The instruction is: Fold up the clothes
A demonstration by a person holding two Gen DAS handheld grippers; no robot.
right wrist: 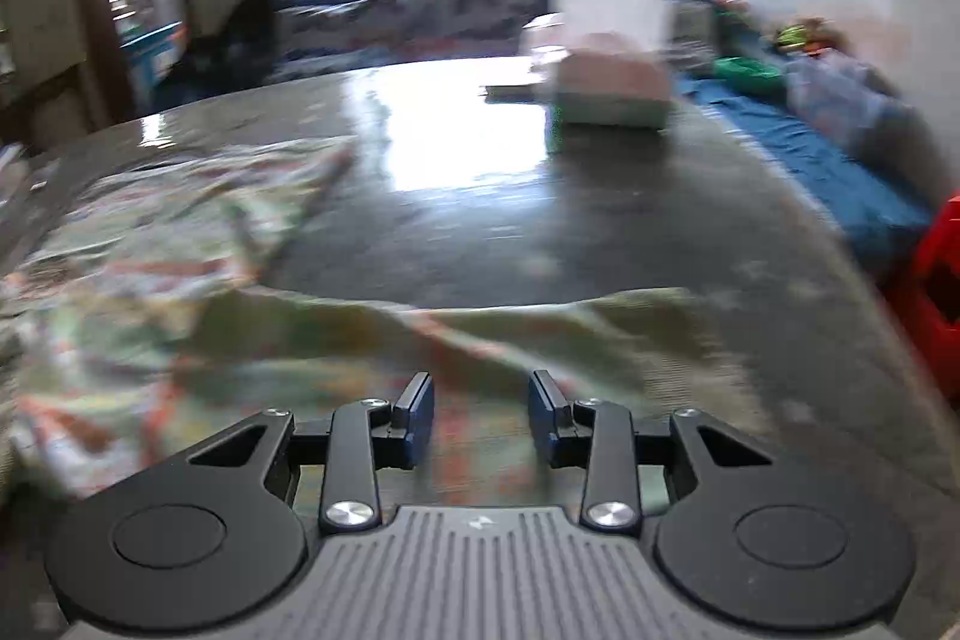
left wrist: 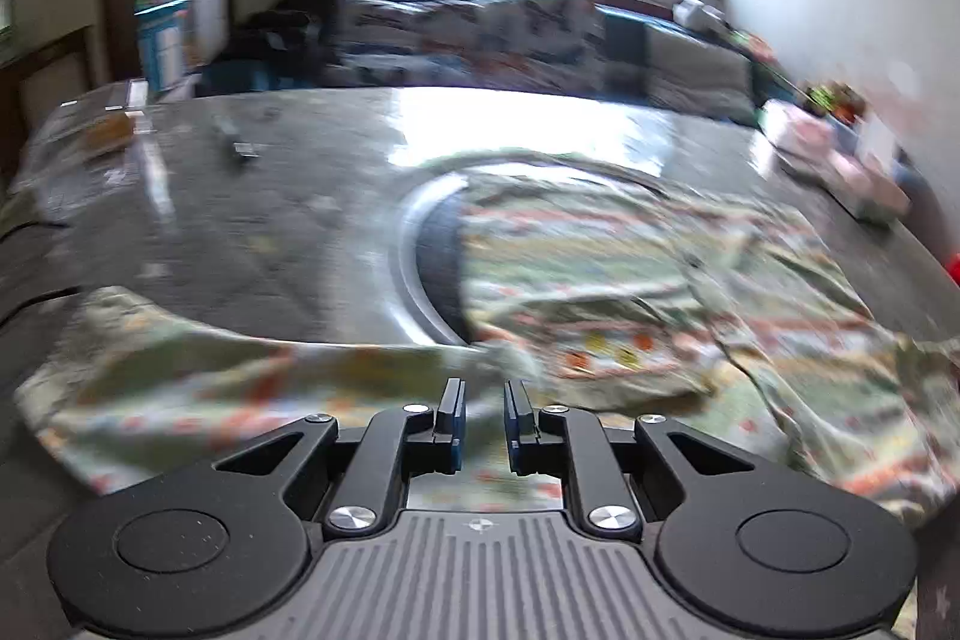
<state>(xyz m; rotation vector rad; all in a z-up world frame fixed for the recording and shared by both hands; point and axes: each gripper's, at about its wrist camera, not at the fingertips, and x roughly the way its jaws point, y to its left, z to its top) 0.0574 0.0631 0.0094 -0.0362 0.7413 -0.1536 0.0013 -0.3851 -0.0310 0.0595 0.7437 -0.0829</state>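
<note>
Patterned cloth, pale green with orange and red print, lies rumpled on a glossy dark table (left wrist: 270, 196); both views are motion-blurred. Left view: the garment (left wrist: 630, 292) spreads ahead and to the right of the left gripper (left wrist: 485, 391), with one flap running under and left of the fingers. Its jaws stand a narrow gap apart, cloth showing behind the gap, and nothing visibly pinched. Right view: the garment (right wrist: 150, 244) sits ahead and to the left of the right gripper (right wrist: 482, 388), with a ridge of fabric crossing just beyond the fingertips. These jaws stand wider apart and hold nothing. Both grippers tilt down toward the tabletop. Only the left view shows a circular inset (left wrist: 432, 256) in the table, partly covered by cloth. Only the right view shows a pale box (right wrist: 606, 91) far back on the table and a red crate (right wrist: 936, 292) at the right edge.
</note>
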